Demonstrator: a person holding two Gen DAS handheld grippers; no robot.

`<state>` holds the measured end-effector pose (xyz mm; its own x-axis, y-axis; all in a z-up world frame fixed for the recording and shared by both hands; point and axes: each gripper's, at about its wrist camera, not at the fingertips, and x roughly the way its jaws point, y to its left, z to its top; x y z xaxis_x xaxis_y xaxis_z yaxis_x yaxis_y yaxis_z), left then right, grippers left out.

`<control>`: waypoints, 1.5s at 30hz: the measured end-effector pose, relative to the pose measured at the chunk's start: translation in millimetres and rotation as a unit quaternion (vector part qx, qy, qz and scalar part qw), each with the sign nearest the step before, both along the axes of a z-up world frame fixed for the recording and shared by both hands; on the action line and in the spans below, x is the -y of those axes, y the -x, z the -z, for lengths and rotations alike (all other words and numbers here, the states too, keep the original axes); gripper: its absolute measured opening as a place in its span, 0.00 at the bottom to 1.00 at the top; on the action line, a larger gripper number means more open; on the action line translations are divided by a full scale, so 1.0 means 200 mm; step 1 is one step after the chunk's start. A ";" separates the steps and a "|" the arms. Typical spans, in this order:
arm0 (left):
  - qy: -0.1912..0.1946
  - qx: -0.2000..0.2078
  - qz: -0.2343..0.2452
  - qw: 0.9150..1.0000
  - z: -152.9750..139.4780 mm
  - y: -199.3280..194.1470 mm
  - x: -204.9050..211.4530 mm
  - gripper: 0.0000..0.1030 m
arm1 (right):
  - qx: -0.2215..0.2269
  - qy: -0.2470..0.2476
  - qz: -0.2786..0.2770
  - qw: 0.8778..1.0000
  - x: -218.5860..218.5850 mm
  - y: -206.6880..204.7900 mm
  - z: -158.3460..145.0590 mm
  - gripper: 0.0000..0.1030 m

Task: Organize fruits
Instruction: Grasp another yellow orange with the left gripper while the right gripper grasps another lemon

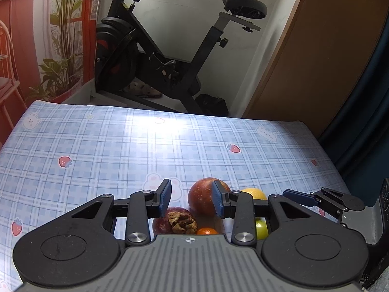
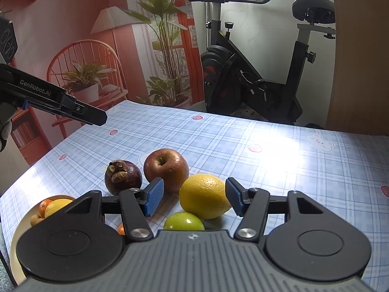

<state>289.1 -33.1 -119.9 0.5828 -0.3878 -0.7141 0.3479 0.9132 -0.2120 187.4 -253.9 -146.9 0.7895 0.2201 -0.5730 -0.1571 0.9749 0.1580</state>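
The right tool [image 2: 192, 198], spread wide and holding nothing, has the lemon [image 2: 205, 196] lying crosswise directly between its fingers at frame centre, nearer than the left tool [image 1: 192, 199], also spread.

The left gripper [image 1: 191, 198] has matte black linkage arms with triangular cut-outs, round silver pivot screws, two large black discs and a ribbed grey housing bearing a small white crosshair mark. Its fingers [image 1: 165, 197] carry blue ridged pads. The right gripper [image 2: 194, 197] is built the same. Seen from the right wrist, the left one's side reads "GenRobot.AI" in white lettering.
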 end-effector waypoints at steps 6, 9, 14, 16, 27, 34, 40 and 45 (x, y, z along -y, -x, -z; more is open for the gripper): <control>0.010 -0.019 0.039 0.999 0.09 -0.04 0.17 0.37 | -0.028 -0.003 0.010 1.000 0.04 -0.06 0.09 0.67; 0.023 -0.042 0.055 0.997 0.15 -0.07 0.25 0.37 | -0.038 -0.015 0.015 0.999 0.05 -0.08 0.13 0.69; 0.040 -0.068 0.070 0.994 0.21 -0.15 0.36 0.37 | -0.047 -0.040 0.019 0.998 0.08 -0.11 0.17 0.69; 0.036 -0.073 0.081 0.993 0.22 -0.16 0.41 0.37 | -0.051 -0.051 0.021 0.997 0.10 -0.12 0.18 0.69; 0.016 -0.102 0.116 0.988 0.33 -0.25 0.53 0.37 | -0.084 -0.114 0.031 0.989 0.16 -0.14 0.23 0.69; 0.017 -0.109 0.115 0.987 0.37 -0.29 0.53 0.37 | -0.090 -0.129 0.035 0.987 0.17 -0.16 0.25 0.69; 0.024 -0.111 0.115 0.987 0.38 -0.29 0.49 0.36 | -0.083 -0.108 0.033 0.990 0.15 -0.16 0.24 0.64; 0.032 -0.117 0.113 0.986 0.37 -0.28 0.46 0.37 | -0.078 -0.084 0.027 0.993 0.11 -0.15 0.23 0.63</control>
